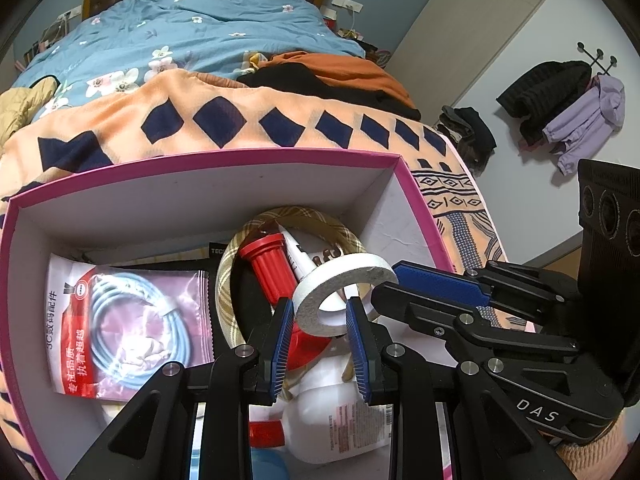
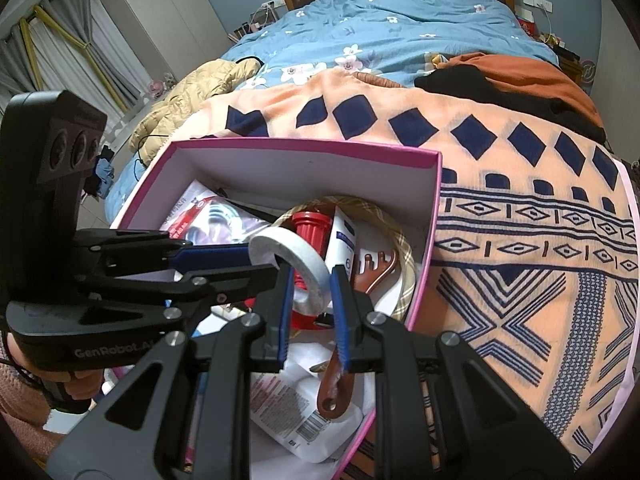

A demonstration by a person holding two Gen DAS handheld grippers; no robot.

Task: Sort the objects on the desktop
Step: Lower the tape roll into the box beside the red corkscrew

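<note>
Bedroom setting: a bed (image 1: 200, 28) fills the upper frame of both views, with a patterned blanket (image 1: 280, 100) across its near end and a pink-rimmed box (image 1: 240, 156) resting on that blanket. At centre frame the roll (image 1: 344, 270), a white ring of tape, is tilted and raised above the box contents, directly over the box interior. In the right wrist view the right gripper (image 2: 310, 276) has its fingers partly closed, with the roll's wall seated between the two blue pads; it is judged to be holding the roll. The left gripper (image 1: 319, 305) has its fingers about half open, bracketing the near side of the roll. Whether its pads press on the roll cannot be told from either view. Both tools therefore meet at the same object, and which one bears the weight is not fully settled. Already inside the box are a cable packet (image 1: 120, 312) at lower left, a red-capped tube (image 1: 272, 268), a white bottle (image 1: 340, 412) at the bottom edge, a plaid hoop (image 1: 228, 280) and a brown comb (image 2: 336, 380). No loose items show on the blanket outside the box. Assessment: sorting appears well advanced, with the roll as the item in hand. What remains is to lower it among the contents and release it. Further objects outside the field of view cannot be ruled out.
</note>
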